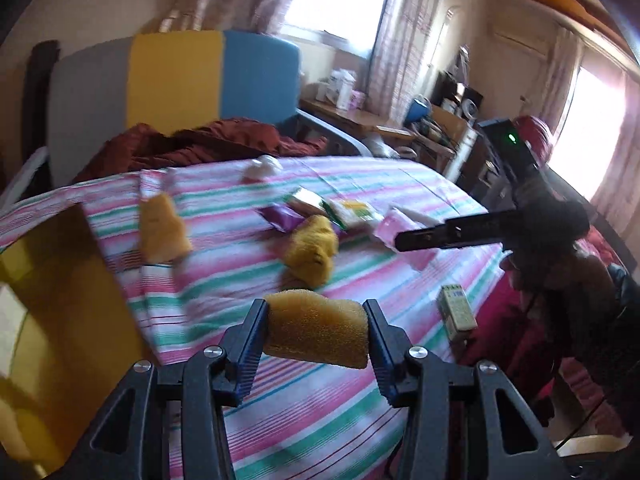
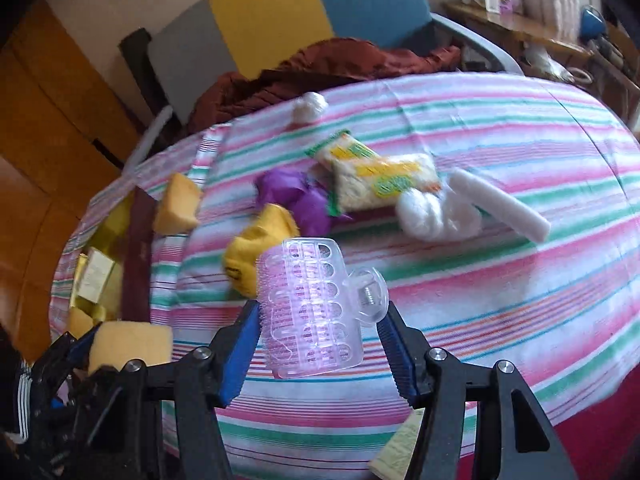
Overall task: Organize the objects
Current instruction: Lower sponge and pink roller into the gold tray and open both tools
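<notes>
My left gripper (image 1: 316, 330) is shut on a yellow sponge (image 1: 316, 334) and holds it above the striped bed sheet (image 1: 320, 408). In the right wrist view that sponge (image 2: 128, 344) shows at the lower left. My right gripper (image 2: 320, 316) is shut on a clear plastic hair roller with pink bristles (image 2: 308, 308), one pad on the roller body and the other on its clip tab. From the left wrist view the right gripper (image 1: 408, 242) reaches in from the right. A second sponge (image 2: 178, 206), a yellow sock (image 2: 256, 248), a purple wrapper (image 2: 296, 192) and noodle packets (image 2: 380, 180) lie on the bed.
A gold box (image 2: 94, 280) with a dark red lid (image 2: 136, 256) sits at the bed's left edge. White cotton (image 2: 424, 212), a white roll (image 2: 500, 204), a white ball (image 2: 308, 106) and a small carton (image 1: 458, 312) lie on the sheet. A dark red blanket (image 1: 192, 144) and a headboard stand behind.
</notes>
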A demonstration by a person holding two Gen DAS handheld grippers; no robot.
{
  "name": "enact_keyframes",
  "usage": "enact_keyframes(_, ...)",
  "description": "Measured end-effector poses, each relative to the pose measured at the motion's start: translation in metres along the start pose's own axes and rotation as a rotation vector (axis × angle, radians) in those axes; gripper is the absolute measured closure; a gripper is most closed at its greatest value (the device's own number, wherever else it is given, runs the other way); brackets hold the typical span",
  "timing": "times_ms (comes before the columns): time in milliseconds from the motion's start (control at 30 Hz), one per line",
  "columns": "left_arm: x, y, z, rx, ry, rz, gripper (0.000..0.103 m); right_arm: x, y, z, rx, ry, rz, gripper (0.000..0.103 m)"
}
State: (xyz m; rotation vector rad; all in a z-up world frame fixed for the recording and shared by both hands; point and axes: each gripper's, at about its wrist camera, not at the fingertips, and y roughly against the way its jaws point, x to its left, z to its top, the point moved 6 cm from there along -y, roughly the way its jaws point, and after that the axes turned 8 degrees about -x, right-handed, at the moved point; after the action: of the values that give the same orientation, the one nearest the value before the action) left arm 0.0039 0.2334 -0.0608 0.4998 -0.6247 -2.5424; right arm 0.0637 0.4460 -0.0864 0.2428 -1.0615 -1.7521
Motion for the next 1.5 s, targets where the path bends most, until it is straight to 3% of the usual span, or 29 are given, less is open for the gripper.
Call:
enact_keyframes(133,0.048,0.044,0.005,-0.07,0.076,0.139,0.055,0.055,0.001,0.011,-0.026,0.088,0.087,0.043)
enact_keyframes(267,0.1,0.08,-0.006,-0.093,0.16,0.296,0.055,0.117,-0.011,0.015,-0.006,0.195,0.172,0.043)
enact_keyframes(533,0.177,0.125,-0.052,-0.044,0.253,0.542,0.054,0.241,-0.07,0.014,0.093,0.372,0.291,0.043)
enact_keyframes(700,0.201,0.14,-0.07,-0.021,0.285,0.626,0.047,0.301,-0.116,0.009,0.156,0.452,0.292,0.043)
enact_keyframes(833,0.21,0.149,-0.073,-0.033,0.312,0.656,0.045,0.335,-0.146,0.02,0.143,0.451,0.273,0.042)
enact_keyframes(900,0.211,0.157,-0.075,-0.039,0.314,0.664,0.041,0.345,-0.156,0.033,0.095,0.436,0.244,0.035)
enact_keyframes(933,0.211,0.16,-0.075,-0.04,0.314,0.674,0.04,0.347,-0.158,0.038,0.07,0.432,0.225,0.018)
enact_keyframes(1000,0.213,0.164,-0.076,-0.038,0.315,0.679,0.035,0.343,-0.158,0.048,0.023,0.42,0.188,0.006)
enact_keyframes(1100,0.213,0.169,-0.078,-0.038,0.334,0.684,0.033,0.334,-0.154,0.048,0.025,0.395,0.192,0.006)
enact_keyframes(1233,0.208,0.183,-0.065,-0.098,0.354,0.701,0.033,0.317,-0.139,0.033,0.017,0.408,0.199,0.002)
enact_keyframes(1500,0.198,0.196,-0.033,-0.153,0.319,0.808,0.033,0.291,-0.097,-0.005,-0.035,0.459,0.213,0.0)
